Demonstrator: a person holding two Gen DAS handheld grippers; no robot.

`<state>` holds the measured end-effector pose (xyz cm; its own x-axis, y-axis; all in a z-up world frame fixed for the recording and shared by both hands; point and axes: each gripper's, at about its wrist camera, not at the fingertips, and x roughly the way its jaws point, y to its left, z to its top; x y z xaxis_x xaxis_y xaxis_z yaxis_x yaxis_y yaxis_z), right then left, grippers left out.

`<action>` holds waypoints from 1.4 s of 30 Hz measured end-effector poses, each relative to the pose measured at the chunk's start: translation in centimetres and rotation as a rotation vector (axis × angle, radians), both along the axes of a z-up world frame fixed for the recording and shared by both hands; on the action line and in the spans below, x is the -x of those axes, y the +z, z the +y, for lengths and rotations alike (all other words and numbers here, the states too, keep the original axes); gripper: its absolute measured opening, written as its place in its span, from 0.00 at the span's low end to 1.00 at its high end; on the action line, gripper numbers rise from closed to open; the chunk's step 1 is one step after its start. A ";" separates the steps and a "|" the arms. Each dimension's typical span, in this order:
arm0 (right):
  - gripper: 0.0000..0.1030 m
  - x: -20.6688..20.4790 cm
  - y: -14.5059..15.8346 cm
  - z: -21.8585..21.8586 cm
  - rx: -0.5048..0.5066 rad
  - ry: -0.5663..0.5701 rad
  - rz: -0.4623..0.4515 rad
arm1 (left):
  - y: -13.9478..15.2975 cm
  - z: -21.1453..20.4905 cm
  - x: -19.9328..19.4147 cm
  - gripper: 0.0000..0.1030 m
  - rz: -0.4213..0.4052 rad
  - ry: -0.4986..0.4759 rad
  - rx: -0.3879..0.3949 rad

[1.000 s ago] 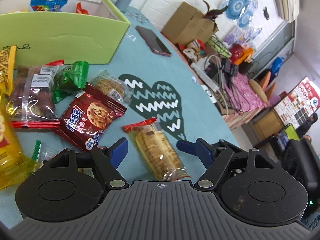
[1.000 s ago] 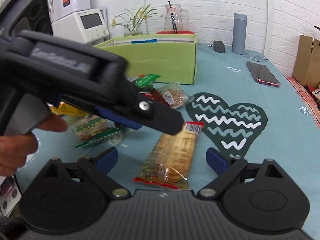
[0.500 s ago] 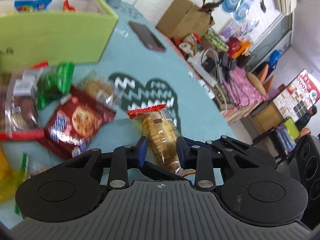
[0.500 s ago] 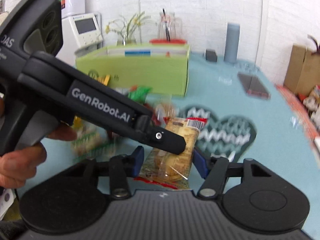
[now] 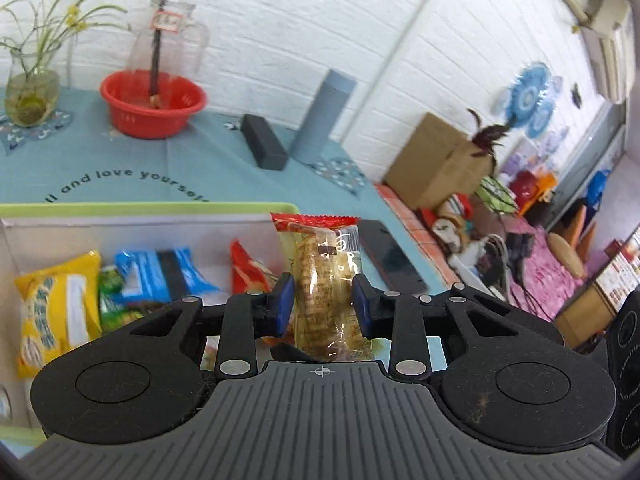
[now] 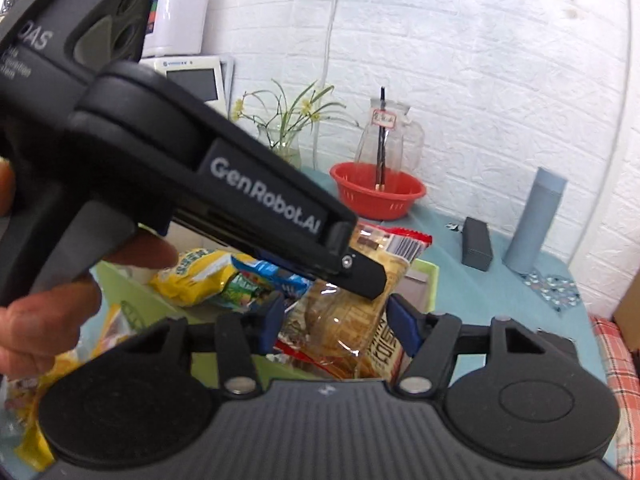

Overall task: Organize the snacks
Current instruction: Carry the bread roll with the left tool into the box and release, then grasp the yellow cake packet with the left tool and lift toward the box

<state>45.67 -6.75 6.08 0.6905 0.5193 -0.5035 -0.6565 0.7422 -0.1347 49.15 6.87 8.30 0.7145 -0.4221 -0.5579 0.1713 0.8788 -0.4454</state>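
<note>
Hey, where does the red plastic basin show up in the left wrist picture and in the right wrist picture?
Left wrist view: the red plastic basin sits upper left, on the teal tablecloth behind the green box.
Right wrist view: the basin is just above centre, beyond the held cracker pack.
Shared landmark: the glass pitcher stands right behind the basin in both.

Your blue pads (image 5: 283, 303) flank a clear packet (image 5: 326, 280) of tan biscuits with a red top seam. The box (image 5: 160, 209) has a lime rim; inside lie yellow (image 5: 60, 304), blue (image 5: 160, 276) and, perhaps, red (image 5: 246, 270) packets. The basin (image 5: 154, 104) is red and the cloth (image 5: 180, 160) teal.
</note>
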 end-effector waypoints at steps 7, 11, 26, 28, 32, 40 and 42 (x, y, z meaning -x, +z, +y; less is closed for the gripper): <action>0.87 -1.9 -1.0 1.9 0.008 -0.009 -0.013 | -3.0 2.2 -3.9 0.12 0.034 -0.006 0.026; 0.89 1.1 1.2 0.5 -0.050 0.003 -0.067 | -1.0 3.3 -1.1 0.25 -0.043 0.018 0.029; 0.90 18.3 -4.5 -3.4 -0.173 0.075 0.180 | -2.3 6.3 19.7 0.51 -0.101 0.097 -0.041; 0.90 19.5 -5.6 -3.1 -0.191 0.060 0.214 | -4.0 6.5 21.5 0.50 -0.060 0.123 -0.015; 0.90 19.7 -6.1 -1.4 -0.228 0.090 0.238 | -7.0 7.1 23.3 0.48 0.006 0.173 0.077; 0.90 17.9 -7.4 2.5 -0.165 0.116 0.260 | -7.8 7.2 22.5 0.49 0.033 0.145 0.071; 0.90 17.1 -8.0 3.2 -0.147 0.109 0.284 | -8.2 7.2 22.0 0.49 0.042 0.133 0.071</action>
